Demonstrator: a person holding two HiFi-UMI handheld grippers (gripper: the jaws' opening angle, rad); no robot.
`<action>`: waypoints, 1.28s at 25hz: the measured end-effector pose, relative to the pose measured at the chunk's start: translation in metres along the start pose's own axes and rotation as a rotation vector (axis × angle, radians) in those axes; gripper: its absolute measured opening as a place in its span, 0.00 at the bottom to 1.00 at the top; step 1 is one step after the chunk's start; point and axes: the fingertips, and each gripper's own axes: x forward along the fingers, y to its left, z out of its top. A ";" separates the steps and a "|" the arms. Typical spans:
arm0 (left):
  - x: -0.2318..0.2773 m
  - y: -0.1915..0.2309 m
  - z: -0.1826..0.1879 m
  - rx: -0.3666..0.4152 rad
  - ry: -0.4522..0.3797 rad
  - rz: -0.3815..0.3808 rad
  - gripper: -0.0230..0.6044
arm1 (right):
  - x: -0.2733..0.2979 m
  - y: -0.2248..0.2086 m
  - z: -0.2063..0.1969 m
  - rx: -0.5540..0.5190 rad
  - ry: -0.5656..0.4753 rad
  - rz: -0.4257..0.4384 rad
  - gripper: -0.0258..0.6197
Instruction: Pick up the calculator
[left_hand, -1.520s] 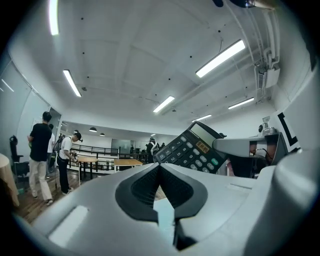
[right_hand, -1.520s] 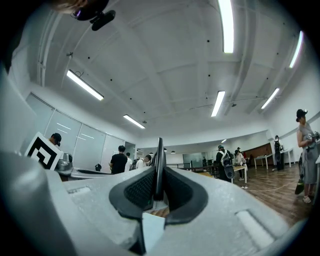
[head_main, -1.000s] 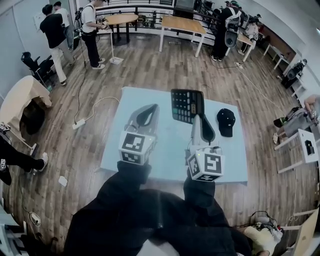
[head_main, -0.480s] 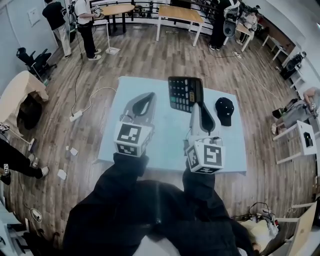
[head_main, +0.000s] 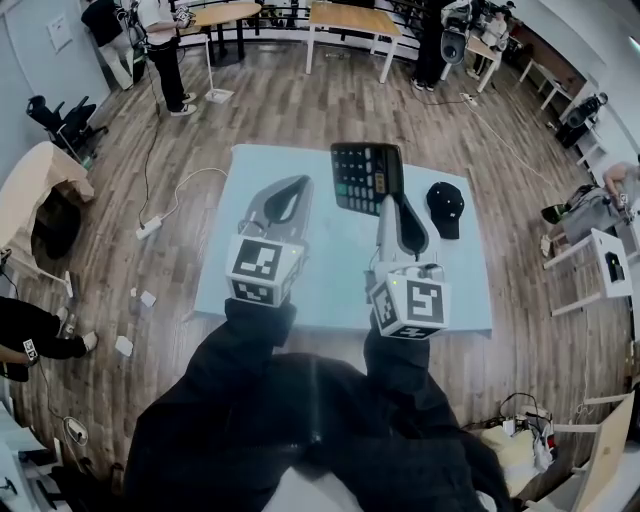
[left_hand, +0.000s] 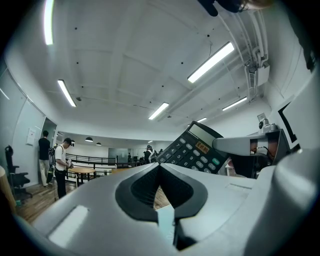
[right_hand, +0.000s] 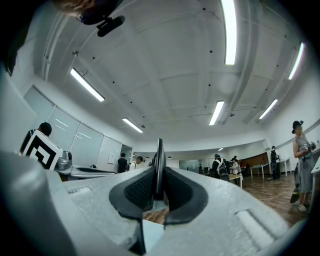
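In the head view, a light blue square table (head_main: 340, 270) stands on a wood floor. The right claw (head_main: 388, 203) is clamped on the near edge of a flat black calculator with rows of keys (head_main: 366, 178). The calculator sticks out at 12 o'clock from that claw, over the far side of the table. A small black cap (head_main: 445, 208) lies on the table at 3 o'clock from the calculator. The left claw (head_main: 290, 184) is at 9 o'clock from the right one, apart from the calculator.

In the left gripper view, the left claw (left_hand: 159, 166) is pinched together. Its tips touch and nothing is between them. The calculator (left_hand: 196, 152) shows at 2 o'clock, up in the air and tilted, with its keys facing this way. The right claw holds its right-hand side.

In the right gripper view, the right claw (right_hand: 158, 182) squeezes the calculator (right_hand: 159, 155) from both sides. The calculator is seen from its thin edge, like a dark line pointing to 12 o'clock. A person (right_hand: 300, 165) stands far off at 3 o'clock.
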 end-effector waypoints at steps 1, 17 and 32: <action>0.000 -0.002 0.001 0.000 -0.001 -0.004 0.03 | -0.001 0.000 0.000 -0.001 0.000 -0.001 0.11; -0.005 -0.012 -0.004 -0.041 0.016 -0.030 0.03 | -0.011 -0.001 -0.006 -0.014 0.023 -0.017 0.11; -0.010 0.000 -0.012 -0.065 0.038 -0.042 0.03 | -0.005 0.016 -0.011 -0.021 0.043 -0.007 0.11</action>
